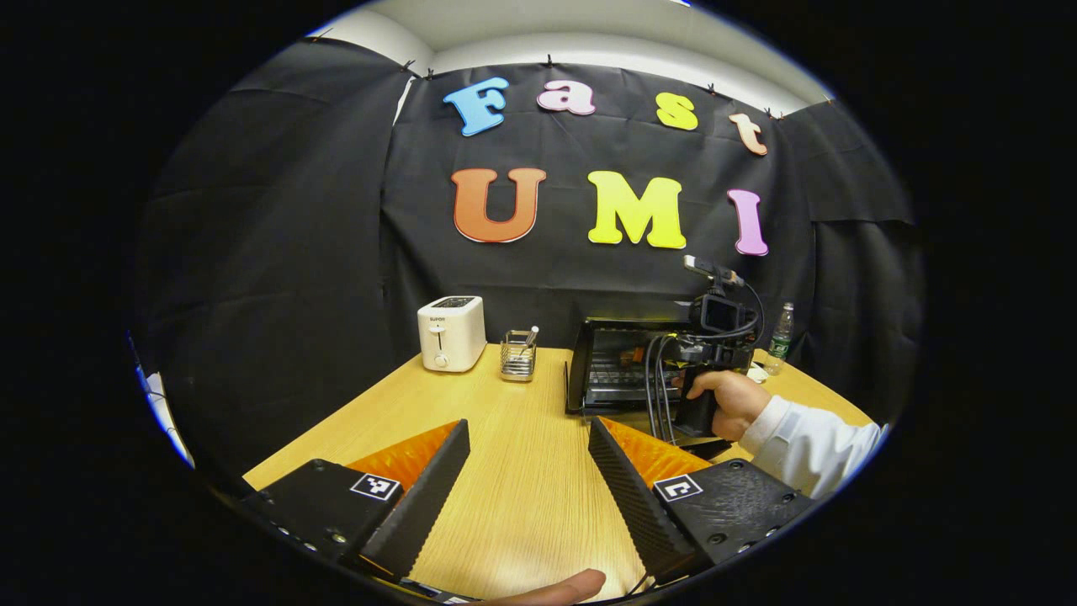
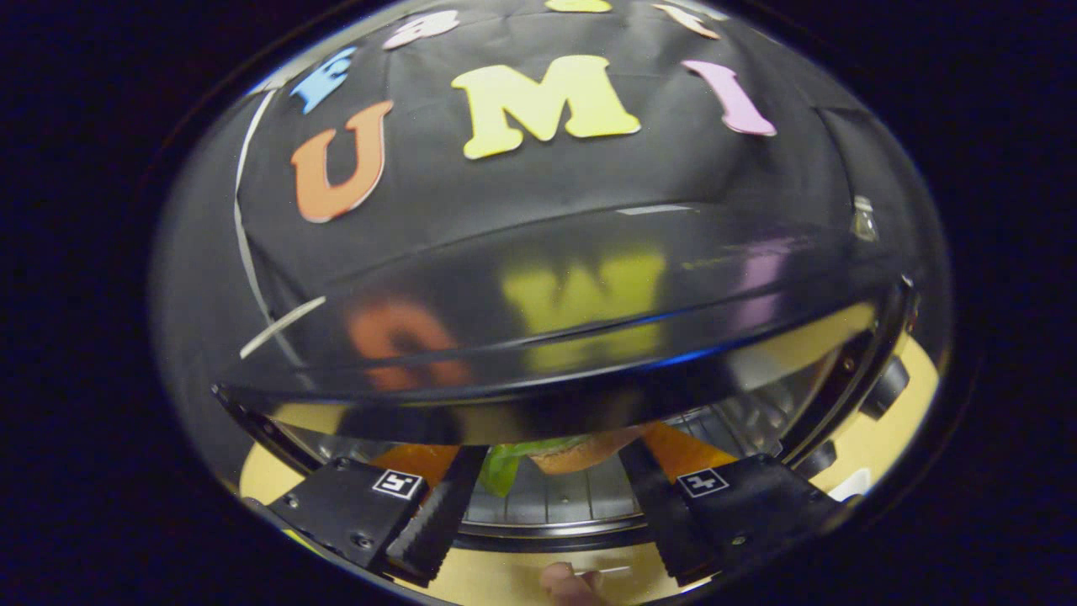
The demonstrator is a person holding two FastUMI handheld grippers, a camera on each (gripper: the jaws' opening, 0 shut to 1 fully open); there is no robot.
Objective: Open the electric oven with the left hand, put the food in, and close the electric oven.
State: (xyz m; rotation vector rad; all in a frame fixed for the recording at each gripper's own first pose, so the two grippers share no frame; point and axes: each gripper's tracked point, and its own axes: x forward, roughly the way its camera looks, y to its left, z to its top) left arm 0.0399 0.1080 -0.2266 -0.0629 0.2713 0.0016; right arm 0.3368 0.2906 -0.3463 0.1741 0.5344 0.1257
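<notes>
The black electric oven (image 1: 607, 364) stands open at the back of the wooden table (image 1: 522, 505), right of centre. A hand in a white sleeve (image 1: 808, 438) holds my right gripper (image 1: 711, 358) up at the oven's mouth. In the right gripper view the oven's glossy top (image 2: 538, 320) looms close. Below it, the food (image 2: 580, 454), a bun with green lettuce, lies on the wire rack (image 2: 572, 498) inside. My right gripper (image 2: 555, 473) stands wide open around the food. My left gripper (image 1: 528, 438) hovers open over bare table, well short of the oven.
A white toaster (image 1: 452, 332) and a small wire holder (image 1: 518, 355) stand left of the oven near the back wall. A plastic bottle (image 1: 781, 337) stands to the oven's right. Cables (image 1: 656, 387) hang from the right gripper.
</notes>
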